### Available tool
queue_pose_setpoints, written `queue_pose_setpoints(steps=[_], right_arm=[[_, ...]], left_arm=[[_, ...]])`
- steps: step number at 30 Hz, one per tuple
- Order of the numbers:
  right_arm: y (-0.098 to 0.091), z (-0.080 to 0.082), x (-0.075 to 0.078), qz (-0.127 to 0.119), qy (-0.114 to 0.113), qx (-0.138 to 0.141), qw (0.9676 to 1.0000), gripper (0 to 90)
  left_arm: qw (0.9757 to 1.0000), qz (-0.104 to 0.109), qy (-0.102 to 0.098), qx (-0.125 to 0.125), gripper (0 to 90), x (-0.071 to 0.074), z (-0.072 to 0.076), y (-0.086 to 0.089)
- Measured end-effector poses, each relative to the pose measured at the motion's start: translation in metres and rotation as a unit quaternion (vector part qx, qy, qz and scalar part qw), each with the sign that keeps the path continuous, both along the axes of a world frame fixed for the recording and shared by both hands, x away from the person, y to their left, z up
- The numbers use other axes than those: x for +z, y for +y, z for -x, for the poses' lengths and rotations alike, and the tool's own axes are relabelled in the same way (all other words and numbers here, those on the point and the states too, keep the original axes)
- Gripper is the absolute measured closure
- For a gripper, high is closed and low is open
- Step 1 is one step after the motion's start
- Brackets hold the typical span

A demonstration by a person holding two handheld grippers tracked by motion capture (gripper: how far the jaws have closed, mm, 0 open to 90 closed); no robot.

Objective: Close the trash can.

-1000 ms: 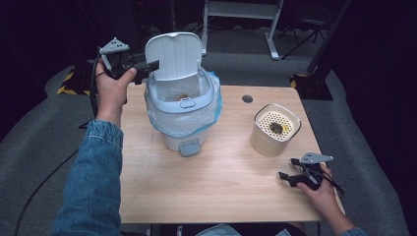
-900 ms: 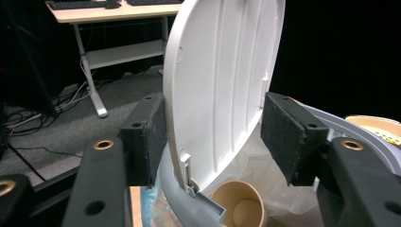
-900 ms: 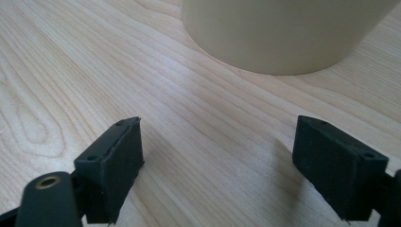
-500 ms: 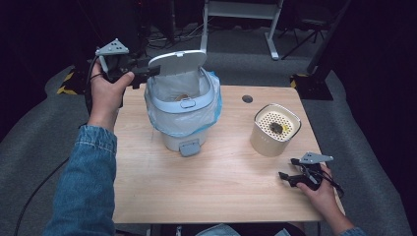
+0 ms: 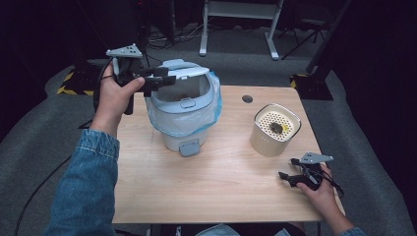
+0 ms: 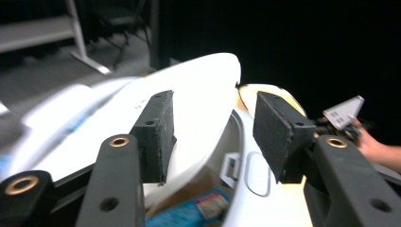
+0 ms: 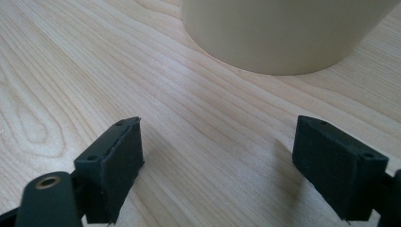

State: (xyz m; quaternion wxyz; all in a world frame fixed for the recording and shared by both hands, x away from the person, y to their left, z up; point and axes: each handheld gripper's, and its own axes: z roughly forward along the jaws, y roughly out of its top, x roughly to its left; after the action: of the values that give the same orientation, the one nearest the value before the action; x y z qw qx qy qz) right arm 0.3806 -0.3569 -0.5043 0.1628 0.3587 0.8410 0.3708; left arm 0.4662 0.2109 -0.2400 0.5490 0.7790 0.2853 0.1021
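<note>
Behind the left tongs (image 5: 164, 78), just closing around the blurred bin lid (image 6: 198, 99), contents lie half-hidden.

A wooden table (image 5: 221, 196) carries a lidded bin (image 5: 183, 110) and a cream canister (image 5: 273, 130).

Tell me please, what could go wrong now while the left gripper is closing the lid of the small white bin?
1. The lid is only partly down, and the left gripper has just been closing its jaws with the lid's edge between them; the lid might slip free and slam.
2. The blue liner bag folds over the rim and could get pinched.
3. The bin might tip or slide, since the right gripper rests open, away from it, near the cream canister.
</note>
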Motion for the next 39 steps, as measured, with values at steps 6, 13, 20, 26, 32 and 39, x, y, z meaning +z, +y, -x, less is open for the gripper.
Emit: queue_pose_setpoints(steps=[6,13,20,26,32,39], right_arm=[[0.000,0.000,0.000,0.000,0.000,0.000,1.0000,17.3],[0.000,0.000,0.000,0.001,0.000,0.000,1.0000,17.3],[0.000,0.000,0.000,0.000,0.000,0.000,1.0000,17.3],[0.000,0.000,0.000,0.000,0.000,0.000,1.0000,17.3],[0.000,0.000,0.000,0.000,0.000,0.000,1.0000,17.3],[0.000,0.000,0.000,0.000,0.000,0.000,1.0000,17.3]], left_arm=[[0.9995,0.003,0.031,-0.003,57.6,-0.004,-0.005,-0.009],[0.9977,-0.035,0.057,0.007,66.3,-0.009,-0.009,-0.020],[0.9935,-0.102,0.039,0.031,68.6,-0.015,-0.010,-0.032],[0.9885,-0.142,0.016,0.049,62.2,-0.018,-0.009,-0.041],[0.9875,-0.151,0.002,0.047,62.9,-0.019,-0.006,-0.045],[0.9825,-0.175,-0.006,0.064,64.2,-0.020,-0.004,-0.052]])
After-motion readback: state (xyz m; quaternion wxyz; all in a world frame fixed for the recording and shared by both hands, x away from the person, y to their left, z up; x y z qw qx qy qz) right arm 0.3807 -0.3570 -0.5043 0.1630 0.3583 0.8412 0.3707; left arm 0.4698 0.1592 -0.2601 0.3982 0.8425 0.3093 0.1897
